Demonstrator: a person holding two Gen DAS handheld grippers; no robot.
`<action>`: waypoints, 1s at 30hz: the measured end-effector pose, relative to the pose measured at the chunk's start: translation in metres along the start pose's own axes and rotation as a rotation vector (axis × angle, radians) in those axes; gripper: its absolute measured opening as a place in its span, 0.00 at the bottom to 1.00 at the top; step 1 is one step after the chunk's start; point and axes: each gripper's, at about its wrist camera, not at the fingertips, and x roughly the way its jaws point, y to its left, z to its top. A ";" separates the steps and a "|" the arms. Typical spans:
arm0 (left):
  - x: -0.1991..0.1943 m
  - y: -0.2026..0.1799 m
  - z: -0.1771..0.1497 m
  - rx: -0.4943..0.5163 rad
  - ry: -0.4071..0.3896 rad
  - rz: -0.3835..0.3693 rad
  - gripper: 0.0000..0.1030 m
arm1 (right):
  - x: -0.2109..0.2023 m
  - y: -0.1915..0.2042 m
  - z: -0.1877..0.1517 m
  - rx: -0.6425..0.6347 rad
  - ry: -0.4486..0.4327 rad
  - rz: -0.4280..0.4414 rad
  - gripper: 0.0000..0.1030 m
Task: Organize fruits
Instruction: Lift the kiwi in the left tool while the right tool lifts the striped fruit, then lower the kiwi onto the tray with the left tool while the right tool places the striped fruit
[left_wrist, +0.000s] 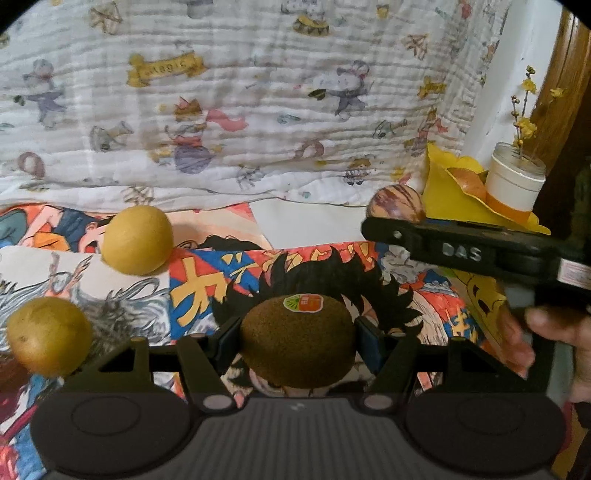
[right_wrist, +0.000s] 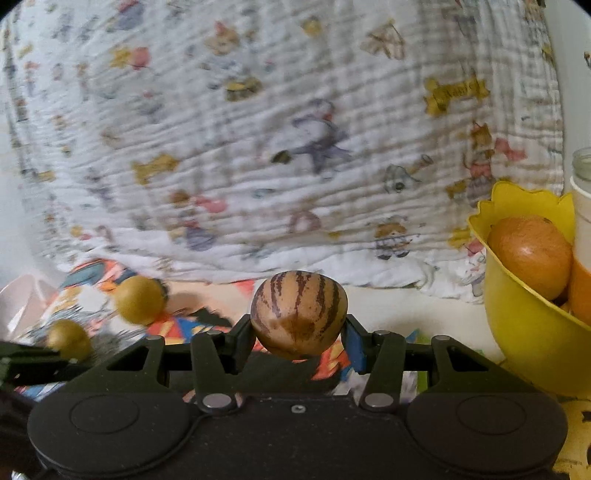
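Note:
My left gripper (left_wrist: 297, 338) is shut on a brown kiwi (left_wrist: 297, 339) with a sticker, held just above the comic-print cloth (left_wrist: 207, 291). My right gripper (right_wrist: 299, 334) is shut on a tan fruit with purple stripes (right_wrist: 299, 314), held in the air left of the yellow bowl (right_wrist: 524, 332). The bowl holds an orange fruit (right_wrist: 530, 256). The striped fruit (left_wrist: 397, 203) and the right gripper's body (left_wrist: 461, 251) also show in the left wrist view, next to the yellow bowl (left_wrist: 448, 192). Two yellow-green round fruits (left_wrist: 137, 240) (left_wrist: 48, 336) lie on the cloth at the left.
A white jar with yellow flowers (left_wrist: 515, 184) stands right of the bowl. A cartoon-print blanket (left_wrist: 240, 110) hangs behind. A pale pink dish (right_wrist: 18, 302) shows at the far left of the right wrist view. A wooden door frame (left_wrist: 565, 92) is at the far right.

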 end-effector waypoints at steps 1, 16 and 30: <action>-0.004 0.000 -0.002 -0.001 -0.004 0.003 0.67 | -0.006 0.002 -0.002 -0.006 0.004 0.010 0.51; -0.057 -0.010 -0.039 -0.030 -0.036 -0.004 0.67 | -0.088 0.019 -0.055 -0.070 0.017 0.127 0.51; -0.081 -0.030 -0.074 0.049 -0.050 -0.092 0.67 | -0.151 0.040 -0.119 -0.270 0.020 0.222 0.51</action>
